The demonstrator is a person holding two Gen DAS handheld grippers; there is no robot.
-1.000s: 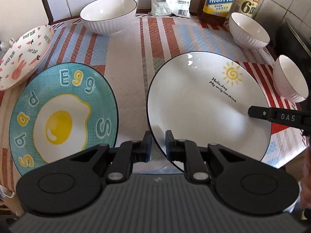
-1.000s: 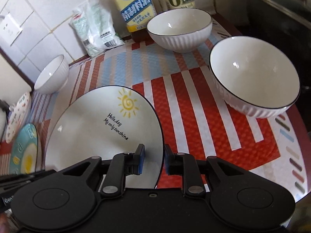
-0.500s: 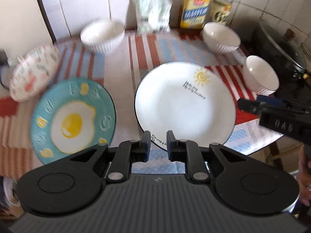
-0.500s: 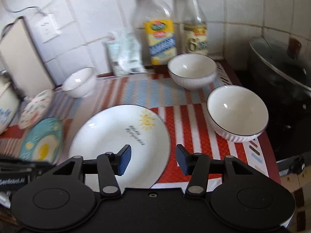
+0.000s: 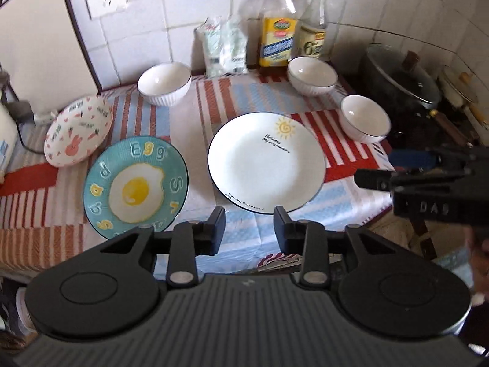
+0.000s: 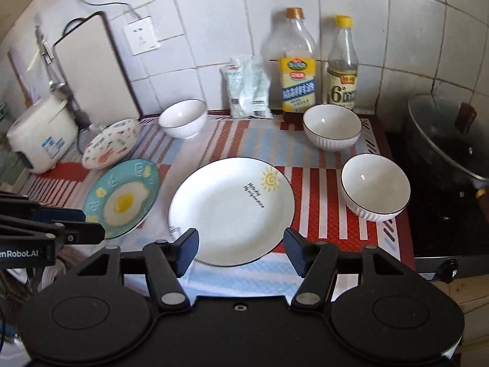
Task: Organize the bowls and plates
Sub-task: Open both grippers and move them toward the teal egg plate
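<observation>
A white sun plate point(image 5: 266, 162) point(image 6: 232, 211) lies in the middle of the striped cloth. A teal egg plate point(image 5: 136, 185) point(image 6: 123, 197) lies to its left, and a pink-patterned dish point(image 5: 78, 130) point(image 6: 111, 143) leans behind that. Three white bowls stand at back left point(image 5: 165, 84) point(image 6: 182, 117), back right point(image 5: 312, 75) point(image 6: 332, 127) and right point(image 5: 365, 118) point(image 6: 375, 186). My left gripper point(image 5: 249, 232) is open and empty, above the table's front edge. My right gripper point(image 6: 241, 252) is open wide and empty, in front of the sun plate.
Two bottles point(image 6: 298, 67) point(image 6: 342, 67) and a white packet point(image 6: 248, 90) stand against the tiled wall. A lidded pot point(image 6: 452, 140) sits on the stove at right. A rice cooker point(image 6: 42, 131) and a cutting board point(image 6: 96, 67) stand at left.
Both grippers have pulled back and up from the sun plate's edge and opened. The sun plate now lies free on the cloth.
</observation>
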